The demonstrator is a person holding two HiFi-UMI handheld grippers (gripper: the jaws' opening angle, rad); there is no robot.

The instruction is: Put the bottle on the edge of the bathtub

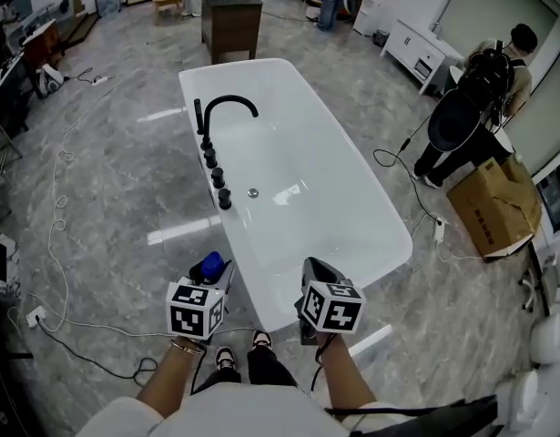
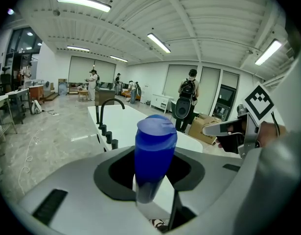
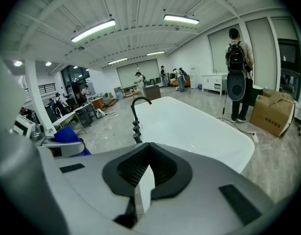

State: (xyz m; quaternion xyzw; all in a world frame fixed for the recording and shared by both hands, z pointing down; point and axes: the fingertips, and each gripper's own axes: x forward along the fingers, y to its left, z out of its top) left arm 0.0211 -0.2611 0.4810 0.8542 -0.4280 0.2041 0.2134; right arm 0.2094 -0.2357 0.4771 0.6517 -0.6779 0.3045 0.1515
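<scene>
A bottle (image 1: 208,266) with a blue cap and clear lower body (image 2: 155,146) stands upright between the jaws of my left gripper (image 1: 216,279), which is shut on it (image 2: 151,173). It hangs just off the near left corner of the white bathtub (image 1: 389,244), over the floor beside the rim. My right gripper (image 1: 316,271) hovers above the tub's near end. Its jaws are shut with nothing between them (image 3: 148,153). A black arched faucet (image 1: 227,107) and a row of black knobs (image 1: 214,167) stand on the tub's left rim.
Cables (image 1: 56,226) trail over the marble floor at the left. A cardboard box (image 1: 493,208) and a person with a backpack (image 1: 475,107) are at the right. A dark wooden cabinet (image 1: 231,21) stands beyond the tub's far end.
</scene>
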